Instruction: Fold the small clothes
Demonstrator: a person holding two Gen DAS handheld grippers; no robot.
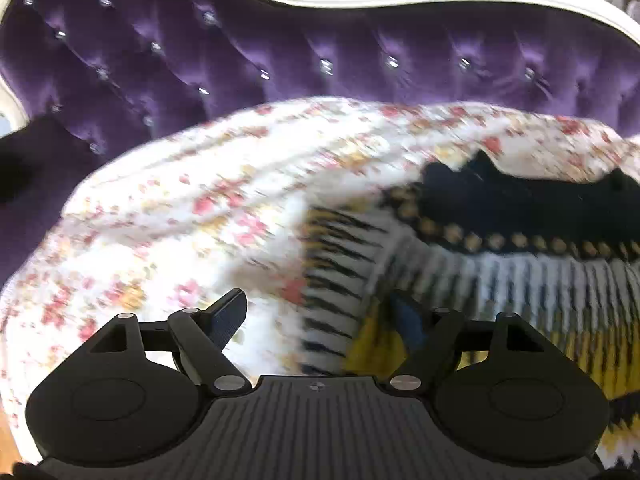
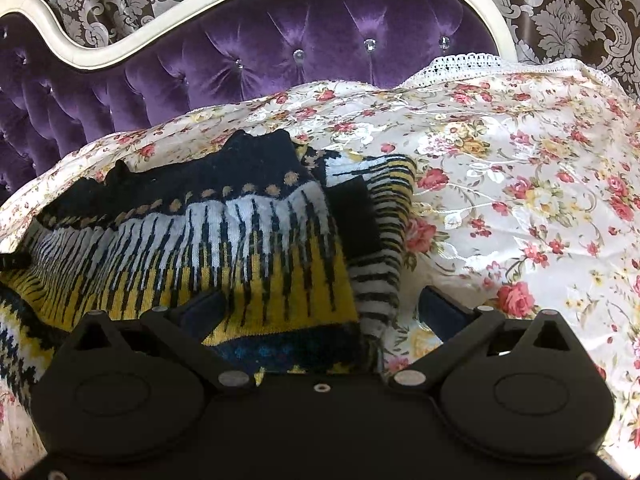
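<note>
Knitwear in navy, white and yellow, a small sweater (image 2: 224,232), lies on the floral bedspread (image 2: 520,168) before the purple headboard (image 2: 320,40). Left tool (image 1: 320,320) gapes wide; right tool (image 2: 316,312) straddles the sweater's hem, grip unclear.

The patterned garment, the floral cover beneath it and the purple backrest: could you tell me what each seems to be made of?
Patterned garment: looks like knitted yarn, matte, with stitch rows visible in its stripes.
Floral cover: seemingly satin-like woven fabric, glossy highlights along its creases, lace at its edge.
Purple backrest: apparently velvet-like upholstery, sheened, tufted with sparkling buttons.
</note>
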